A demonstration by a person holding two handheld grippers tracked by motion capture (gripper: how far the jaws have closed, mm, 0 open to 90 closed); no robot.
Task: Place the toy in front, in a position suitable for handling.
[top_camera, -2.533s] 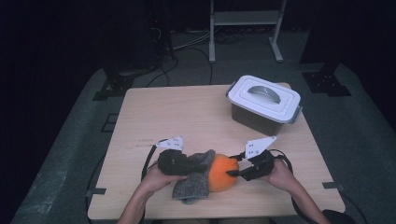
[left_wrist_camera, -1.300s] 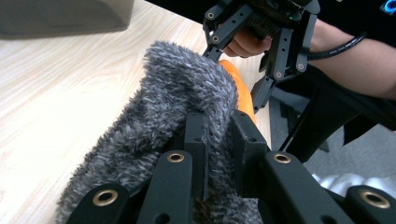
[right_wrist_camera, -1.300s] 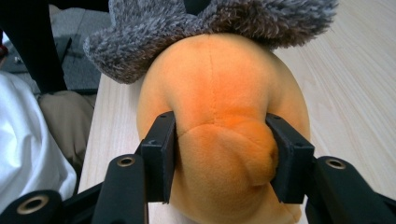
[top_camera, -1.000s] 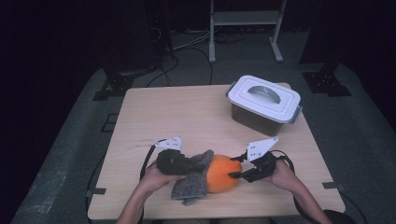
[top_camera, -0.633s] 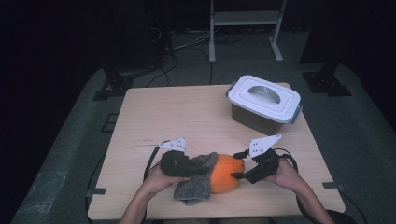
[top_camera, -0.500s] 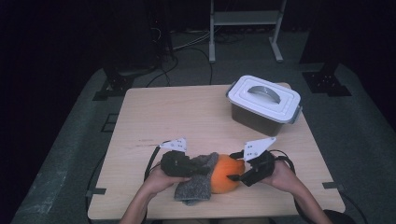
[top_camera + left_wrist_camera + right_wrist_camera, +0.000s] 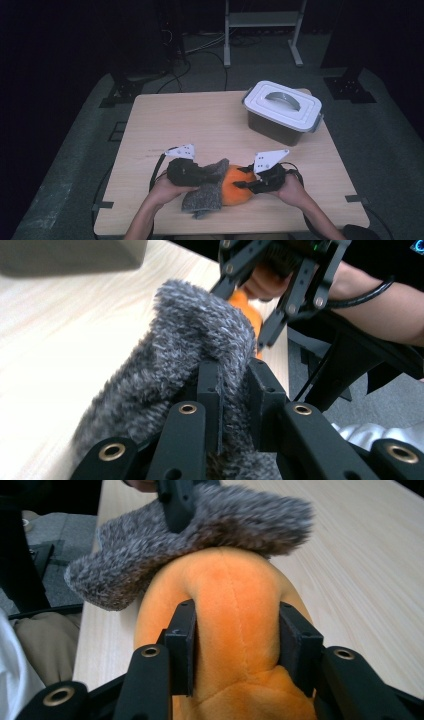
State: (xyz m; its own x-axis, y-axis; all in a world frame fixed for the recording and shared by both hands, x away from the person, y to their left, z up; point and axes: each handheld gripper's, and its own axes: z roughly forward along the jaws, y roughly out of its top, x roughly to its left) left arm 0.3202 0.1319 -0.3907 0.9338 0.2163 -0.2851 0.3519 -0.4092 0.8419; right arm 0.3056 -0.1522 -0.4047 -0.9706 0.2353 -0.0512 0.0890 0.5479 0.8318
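An orange plush toy lies near the table's front edge, with a grey fuzzy fabric piece draped over its left side. My left gripper is shut on a fold of the grey fabric, its pads pinching the pile. My right gripper comes in from the right. Its jaws have just been closing, and the orange plush sits between them. Both pads press into the plush, which bulges between them. The grey fabric hangs over the plush's far end.
A grey box with a white lid and handle stands at the back right of the wooden table. Bare tabletop lies behind and left of the hands. A metal stand and cables sit on the dark floor beyond.
The right gripper drew back a little to the right, then came in again and closed on the orange plush. The left gripper and the grey fabric have hardly moved.
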